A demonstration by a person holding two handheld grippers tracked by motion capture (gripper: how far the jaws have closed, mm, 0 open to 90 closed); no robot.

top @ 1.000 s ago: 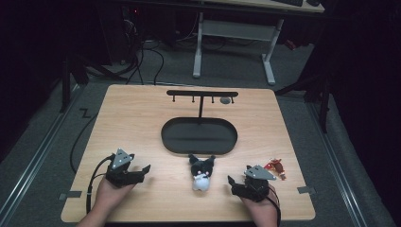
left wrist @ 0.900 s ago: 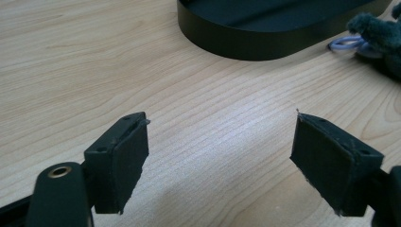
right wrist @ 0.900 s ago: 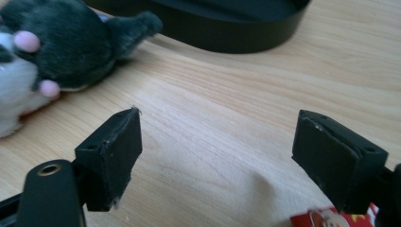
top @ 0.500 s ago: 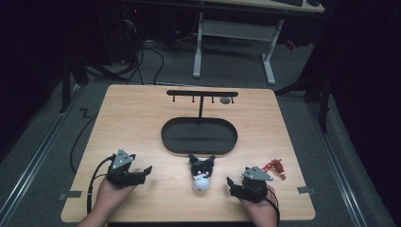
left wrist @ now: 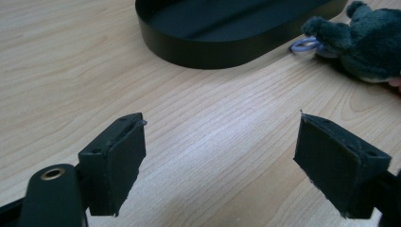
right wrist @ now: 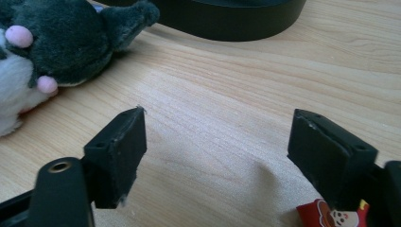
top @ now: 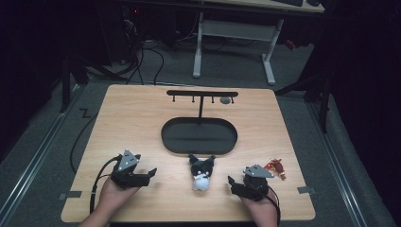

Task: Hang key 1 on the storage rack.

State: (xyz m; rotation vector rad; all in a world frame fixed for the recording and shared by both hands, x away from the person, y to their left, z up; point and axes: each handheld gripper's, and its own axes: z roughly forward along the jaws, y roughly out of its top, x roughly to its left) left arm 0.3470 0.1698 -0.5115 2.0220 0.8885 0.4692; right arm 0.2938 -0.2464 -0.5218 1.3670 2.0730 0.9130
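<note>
A black and white plush toy (top: 200, 172) lies on the wooden table, just in front of a black oval tray (top: 198, 137). My left gripper (top: 149, 174) rests low to the plush's left, jaws open and pointing toward it. In the left gripper view the jaws (left wrist: 222, 137) hold only bare wood between them, with the plush (left wrist: 369, 52) at the upper right. My right gripper (top: 231, 182) sits to the plush's right. It is open with nothing between its jaws (right wrist: 215, 132), which have just been closing a little. The plush (right wrist: 61, 42) lies at the upper left there.
A black T-shaped stand with small hooks (top: 201, 94) rises behind the tray. A small red charm (top: 275, 166) lies beside my right gripper, by its right jaw (right wrist: 326, 215). A pale ring (left wrist: 302, 45) is attached to the plush. The table's front edge is near both hands.
</note>
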